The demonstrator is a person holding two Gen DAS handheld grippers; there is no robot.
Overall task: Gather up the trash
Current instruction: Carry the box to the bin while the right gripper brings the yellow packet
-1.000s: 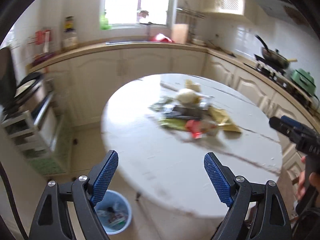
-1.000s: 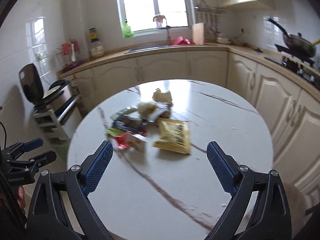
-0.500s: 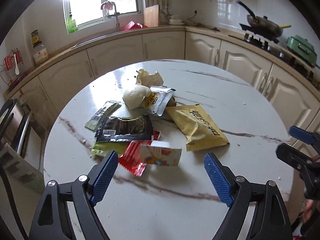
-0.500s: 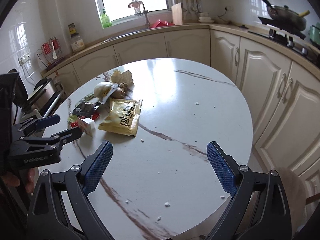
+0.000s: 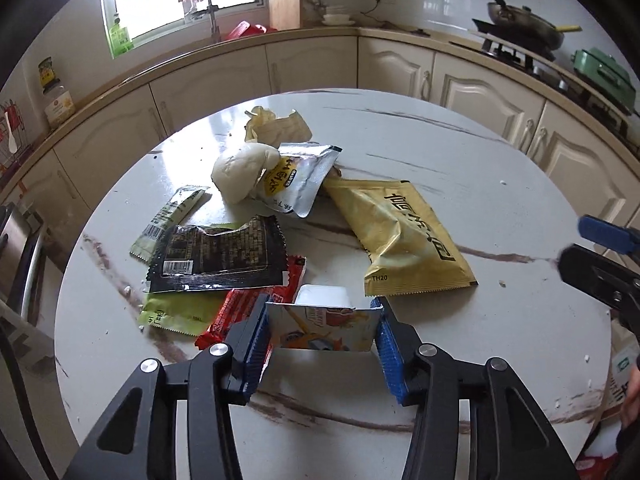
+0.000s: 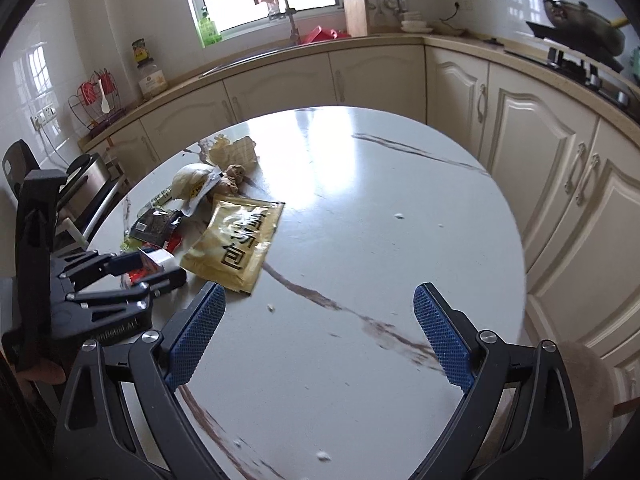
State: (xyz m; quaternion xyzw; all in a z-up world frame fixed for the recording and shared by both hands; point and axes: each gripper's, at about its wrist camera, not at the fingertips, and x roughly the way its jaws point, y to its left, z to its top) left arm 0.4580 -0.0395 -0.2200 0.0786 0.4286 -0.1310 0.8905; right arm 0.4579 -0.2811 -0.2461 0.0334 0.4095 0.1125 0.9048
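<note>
Left gripper (image 5: 323, 326), which I steer with the left hand, has just been closing its blue ribbed jaws, and they now press on both ends of the small printed paper carton with a white top (image 5: 326, 326); I take this as the grasp that starts the collecting. Right gripper (image 6: 318, 328) hangs over bare tabletop with its jaws wide apart and nothing between them, probably kept back so the two tools do not collide.

Round white marble-patterned table (image 6: 380, 248): it carries all the trash, bunched on its left half as the right camera sees it.

Large yellow foil snack bag (image 5: 404, 242): lies flat just beyond the carton, on its right.

Black torn wrapper (image 5: 218, 256): overlaps a light green wrapper (image 5: 172, 312) and a red wrapper (image 5: 240, 312); the red one reaches to the left jaw.

Silver foil pouch (image 5: 298, 178) and pale round bun-like lump (image 5: 240, 172): touching, further back.

Crumpled beige paper (image 5: 276, 124): farthest of the heap.

No bin shows in either view, so where the carton should go I cannot tell.
</note>
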